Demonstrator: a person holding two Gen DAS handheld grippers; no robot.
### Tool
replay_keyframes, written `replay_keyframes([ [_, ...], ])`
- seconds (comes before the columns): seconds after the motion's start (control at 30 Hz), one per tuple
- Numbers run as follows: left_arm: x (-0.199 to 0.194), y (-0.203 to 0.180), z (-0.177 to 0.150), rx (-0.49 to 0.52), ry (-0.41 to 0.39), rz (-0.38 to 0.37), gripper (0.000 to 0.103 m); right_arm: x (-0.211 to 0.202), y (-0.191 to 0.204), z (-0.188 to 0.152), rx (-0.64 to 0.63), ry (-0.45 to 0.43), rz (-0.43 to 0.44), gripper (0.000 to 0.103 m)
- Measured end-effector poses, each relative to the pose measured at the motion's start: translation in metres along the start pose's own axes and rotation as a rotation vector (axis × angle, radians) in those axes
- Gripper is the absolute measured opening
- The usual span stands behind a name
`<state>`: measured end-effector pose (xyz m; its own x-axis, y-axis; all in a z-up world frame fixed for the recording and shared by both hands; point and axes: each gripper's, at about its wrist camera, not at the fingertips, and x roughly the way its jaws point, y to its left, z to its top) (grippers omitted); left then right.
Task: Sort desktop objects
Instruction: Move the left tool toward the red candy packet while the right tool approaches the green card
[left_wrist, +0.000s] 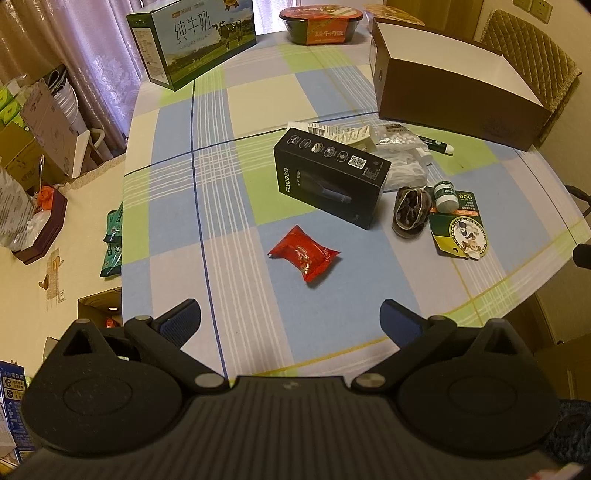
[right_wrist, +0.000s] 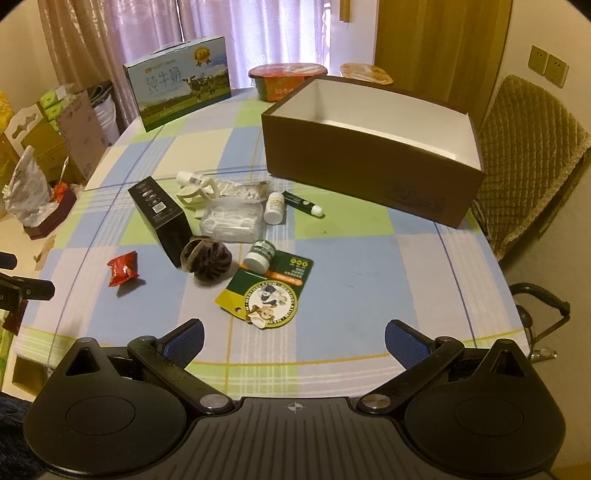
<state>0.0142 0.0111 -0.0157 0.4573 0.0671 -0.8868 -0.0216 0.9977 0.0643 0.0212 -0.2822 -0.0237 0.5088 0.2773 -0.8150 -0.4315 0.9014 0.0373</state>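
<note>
Hovering wide open, empty: left gripper (left_wrist: 290, 314) near red packet (left_wrist: 303, 257) | right gripper (right_wrist: 294, 338) near green card (right_wrist: 267, 291) | brown box (right_wrist: 369, 155) seemingly empty

Dim, warm yellowish indoor light; the brightest source is daylight glowing through the sheer curtains (right_wrist: 266, 33) behind the desk (right_wrist: 351, 266). Shadows are soft. Fisheye bending curves the edges, and corners vignette dark.

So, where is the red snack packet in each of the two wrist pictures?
Left wrist: the red snack packet lies at the centre, just nearer the camera than the black box.
Right wrist: the packet lies at the left, left of that box.
Shared landmark: the open brown box.
</note>
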Motion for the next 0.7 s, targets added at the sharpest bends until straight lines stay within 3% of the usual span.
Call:
replay_keyframes([
  [0.7,0.013,0.007,0.010,-0.021,0.013,-0.009,0.102,0.019,0.005,0.013,-0.021,0.008,0.035,0.101],
])
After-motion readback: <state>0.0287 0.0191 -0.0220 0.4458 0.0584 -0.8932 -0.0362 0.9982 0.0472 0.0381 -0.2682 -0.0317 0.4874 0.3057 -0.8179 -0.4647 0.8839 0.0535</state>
